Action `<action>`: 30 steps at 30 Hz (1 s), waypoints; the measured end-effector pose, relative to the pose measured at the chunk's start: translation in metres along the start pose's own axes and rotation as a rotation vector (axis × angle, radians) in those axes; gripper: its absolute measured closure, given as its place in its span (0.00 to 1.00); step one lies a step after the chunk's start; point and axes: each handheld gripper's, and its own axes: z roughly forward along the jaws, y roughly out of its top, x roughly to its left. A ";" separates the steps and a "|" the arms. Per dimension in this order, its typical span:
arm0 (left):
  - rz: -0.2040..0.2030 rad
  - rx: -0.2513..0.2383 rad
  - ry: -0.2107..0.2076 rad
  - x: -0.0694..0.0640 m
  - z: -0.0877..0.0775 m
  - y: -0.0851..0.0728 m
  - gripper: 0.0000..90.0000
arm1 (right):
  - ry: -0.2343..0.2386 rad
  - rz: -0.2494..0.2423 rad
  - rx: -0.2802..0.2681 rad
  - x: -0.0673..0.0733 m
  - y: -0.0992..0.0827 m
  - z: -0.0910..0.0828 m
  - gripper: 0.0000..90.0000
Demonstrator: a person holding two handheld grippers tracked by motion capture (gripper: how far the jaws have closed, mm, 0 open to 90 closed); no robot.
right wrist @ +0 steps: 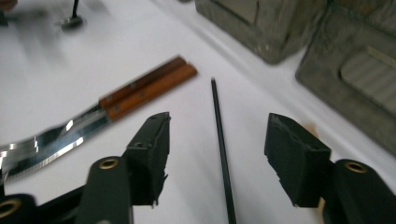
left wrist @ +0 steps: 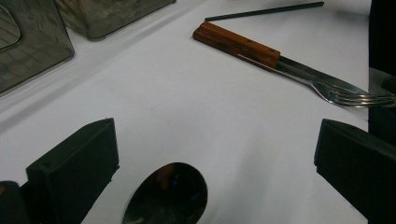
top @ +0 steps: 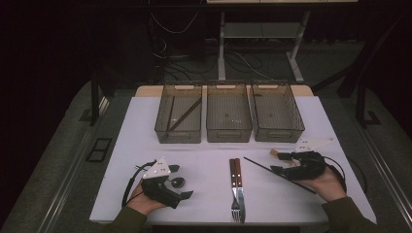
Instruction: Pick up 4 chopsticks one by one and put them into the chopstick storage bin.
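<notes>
Jaws of the right gripper (right wrist: 217,154) are being held apart around a black chopstick (right wrist: 220,140); the left gripper (left wrist: 215,158) jaws are being kept apart over a spoon (left wrist: 168,193).

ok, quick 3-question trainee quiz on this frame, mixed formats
1. True or false: the black chopstick lies between the right gripper's jaws, which are not yet pressing on it.
2. Multiple choice: which bin already holds chopsticks? A) left bin B) middle bin C) right bin
3. Fill in: the bowl of a ____ lies between the left gripper's open jaws.

Key: 1 true. 2 A. 3 spoon. The knife and fork, both wooden-handled, lie side by side at mid-table.
</notes>
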 end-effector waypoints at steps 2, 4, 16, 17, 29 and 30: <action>0.002 0.003 0.000 0.000 0.000 0.000 0.00 | -0.022 -0.003 0.021 -0.001 -0.008 -0.004 0.54; 0.000 0.002 0.000 0.000 0.000 0.000 0.00 | -0.039 0.004 0.046 -0.003 -0.016 -0.007 0.60; 0.008 0.004 -0.003 -0.001 0.001 0.000 0.00 | -0.022 0.022 0.156 -0.014 -0.051 -0.015 0.84; 0.008 0.004 -0.004 -0.001 0.001 0.000 0.00 | -0.020 0.015 0.168 -0.015 -0.051 -0.014 0.86; 0.012 0.009 -0.005 -0.001 0.002 0.000 0.00 | -0.018 -0.033 0.200 -0.014 -0.054 -0.009 0.95; 0.011 0.006 -0.006 -0.001 0.002 0.000 0.00 | -0.018 -0.036 0.200 -0.014 -0.054 -0.009 0.95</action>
